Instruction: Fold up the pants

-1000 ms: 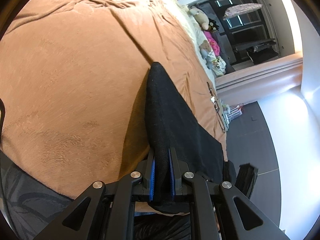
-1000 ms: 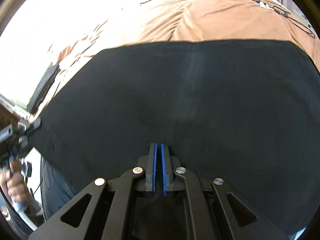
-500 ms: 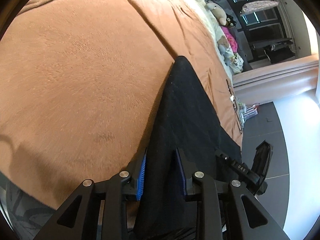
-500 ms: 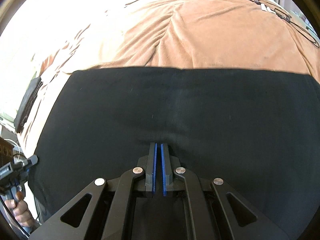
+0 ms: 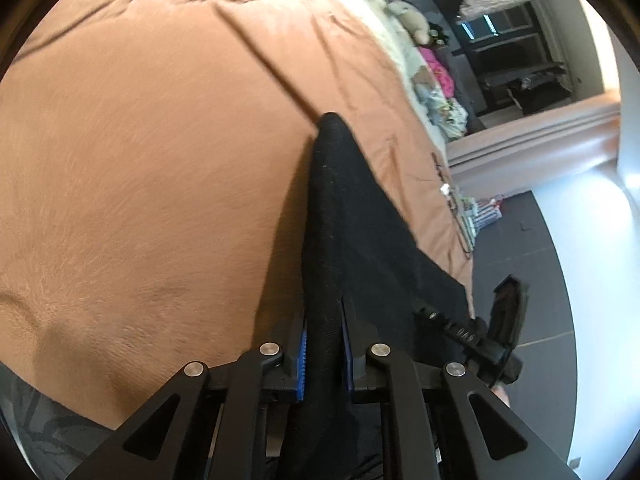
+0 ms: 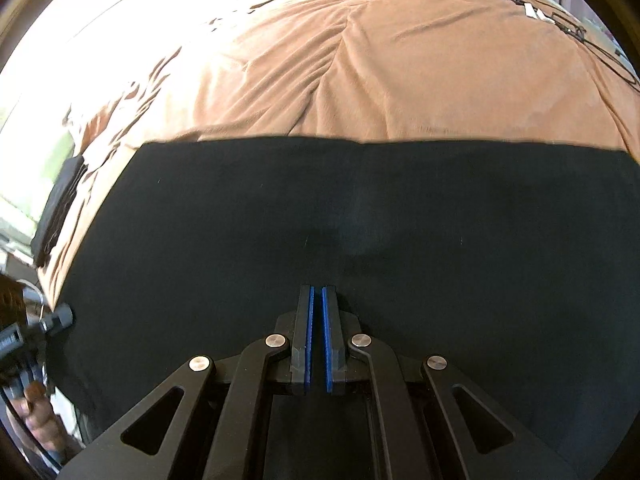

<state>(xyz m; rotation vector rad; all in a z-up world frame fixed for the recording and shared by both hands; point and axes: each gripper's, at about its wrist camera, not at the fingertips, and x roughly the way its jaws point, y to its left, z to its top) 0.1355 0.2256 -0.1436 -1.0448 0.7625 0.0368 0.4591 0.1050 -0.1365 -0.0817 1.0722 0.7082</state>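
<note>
One pair of black pants point(image 6: 360, 216) lies on the brown bed point(image 6: 400, 60), stretching sideways between two tools. The left tool point(image 5: 324, 344) is closing on one edge of the fabric. The right tool point(image 6: 317, 336), pressed together, pinches the near edge.

left claw point(image 5: 324, 344): jaws closing, angled downward | right claw point(image 6: 317, 336): apparently clamped shut, pitched down
</note>
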